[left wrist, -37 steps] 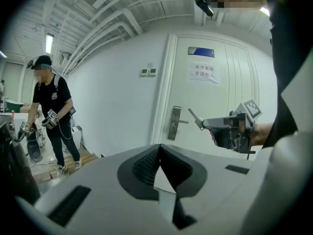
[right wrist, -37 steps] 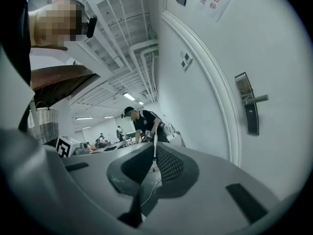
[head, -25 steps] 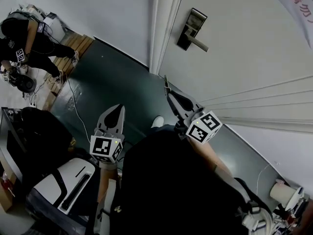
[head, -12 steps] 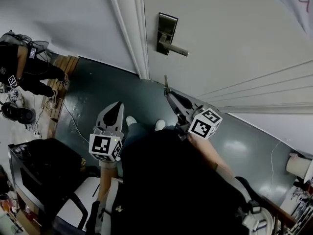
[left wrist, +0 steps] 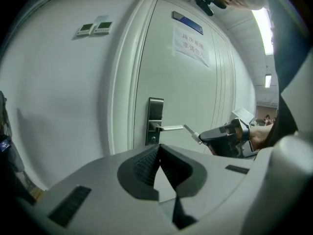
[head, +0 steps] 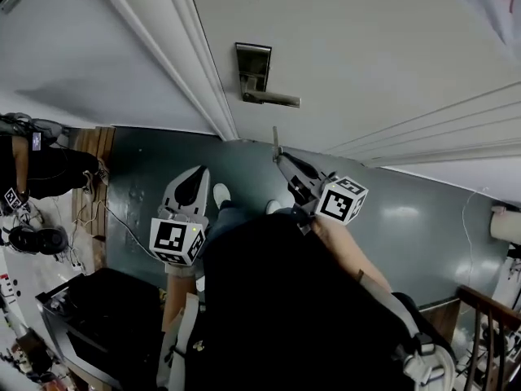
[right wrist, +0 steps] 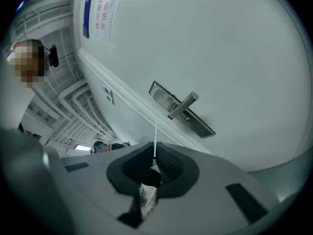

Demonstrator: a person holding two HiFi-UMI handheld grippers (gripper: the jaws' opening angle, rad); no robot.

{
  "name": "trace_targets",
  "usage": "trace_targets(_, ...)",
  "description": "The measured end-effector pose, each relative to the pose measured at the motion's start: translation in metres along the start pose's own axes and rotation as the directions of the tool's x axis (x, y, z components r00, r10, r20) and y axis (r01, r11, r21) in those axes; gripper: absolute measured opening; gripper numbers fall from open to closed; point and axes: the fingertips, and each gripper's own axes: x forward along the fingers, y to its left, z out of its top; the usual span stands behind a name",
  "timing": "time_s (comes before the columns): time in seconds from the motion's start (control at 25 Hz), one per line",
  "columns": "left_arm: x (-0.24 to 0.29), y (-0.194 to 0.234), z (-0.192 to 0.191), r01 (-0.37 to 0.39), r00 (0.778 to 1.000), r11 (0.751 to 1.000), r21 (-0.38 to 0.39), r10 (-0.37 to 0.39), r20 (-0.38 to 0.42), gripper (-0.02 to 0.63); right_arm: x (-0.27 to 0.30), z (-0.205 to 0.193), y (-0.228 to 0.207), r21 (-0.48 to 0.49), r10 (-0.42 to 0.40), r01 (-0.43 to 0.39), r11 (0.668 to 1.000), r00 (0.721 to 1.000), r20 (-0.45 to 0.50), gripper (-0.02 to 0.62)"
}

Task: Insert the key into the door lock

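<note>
- Pinching the key tight between the two jaws of the right gripper, with the thin blade sticking straight out past the tips.
- Pointing that key up toward the door lock without touching it, hanging in the air near the lock, just below the end of the handle in the head view.
- Resting the jaws of the left gripper together, with nothing between them.
- Holding the left gripper lower and off to the left, well apart from the lock, and aiming it at the white door.
- Showing a small round keyhole under the handle, on the silver lock plate.
- Carrying a paper sign up high on the door.
- Standing on the dark floor by the door, with another person in black far off at the left edge.
</note>
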Motion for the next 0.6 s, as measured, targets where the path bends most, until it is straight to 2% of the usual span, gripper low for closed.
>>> trace_targets(0.28,0.021,0.028,0.011,0.109,0.994,0.994,0.020,-0.109,-0.020,0.008,0.029,0.000,-0.020,0.183,-0.086,0.075,0.980,0.995,0.052,0.032)
trace_targets(0.6,0.034,0.076,0.009,0.178,0.983,0.983,0.035,-0.176,-0.046,0.008,0.075,0.004,-0.028,0.278,-0.115,0.079,0.957,0.986,0.118,0.032)
